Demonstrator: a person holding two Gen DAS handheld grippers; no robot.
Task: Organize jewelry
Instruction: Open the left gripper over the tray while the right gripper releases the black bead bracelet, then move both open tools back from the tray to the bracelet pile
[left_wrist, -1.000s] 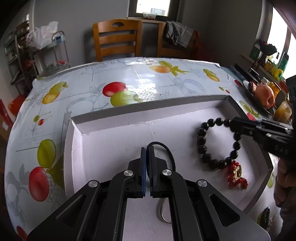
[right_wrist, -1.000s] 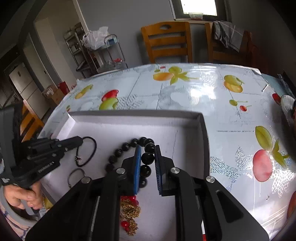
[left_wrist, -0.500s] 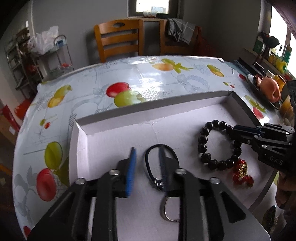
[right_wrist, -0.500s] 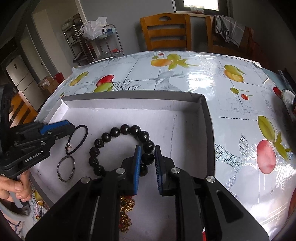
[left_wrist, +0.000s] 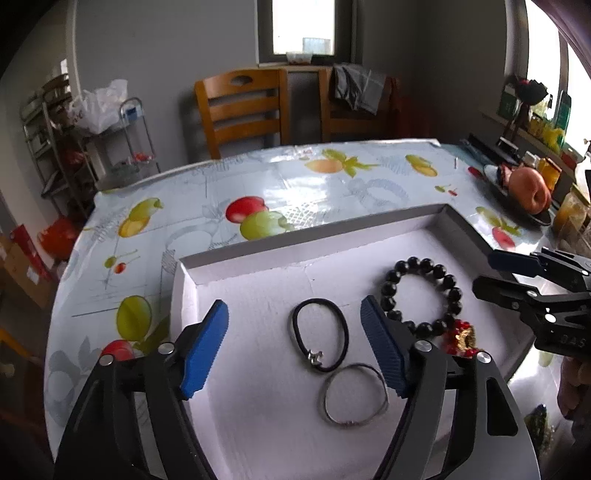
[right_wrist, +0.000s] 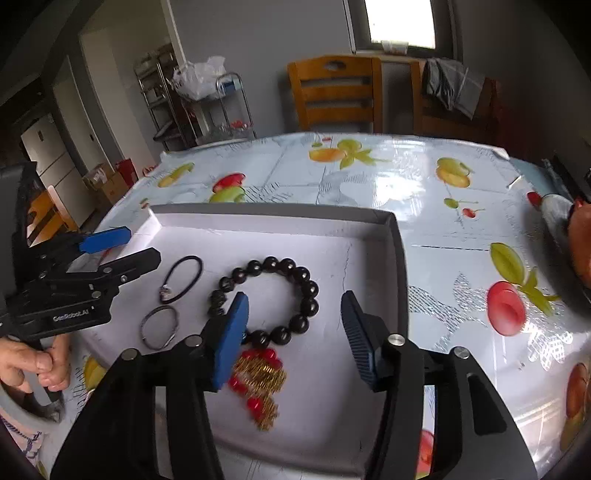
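A shallow grey tray with a white floor (left_wrist: 258, 291) (right_wrist: 369, 266) lies on the table. In it lie a black cord loop with a small charm (left_wrist: 320, 334) (right_wrist: 183, 274), a silver ring bangle (left_wrist: 355, 395) (right_wrist: 159, 327), a black bead bracelet (left_wrist: 424, 295) (right_wrist: 269, 301) and a red and gold beaded piece (left_wrist: 461, 336) (right_wrist: 258, 380). My left gripper (left_wrist: 295, 332) (right_wrist: 125, 245) is open and empty above the cord loop. My right gripper (right_wrist: 295, 328) (left_wrist: 495, 273) is open and empty above the bead bracelet.
The table has a glossy fruit-print cloth (left_wrist: 332, 184). A dark plate with a peach (left_wrist: 528, 192) stands at its right edge. Two wooden chairs (left_wrist: 240, 107) stand behind the table, and a wire shelf rack (left_wrist: 74, 147) stands at the left.
My left gripper opened and let go of the black cord loop, which now lies in the tray. My right gripper opened off the bead bracelet. Both grippers rose and drew back.
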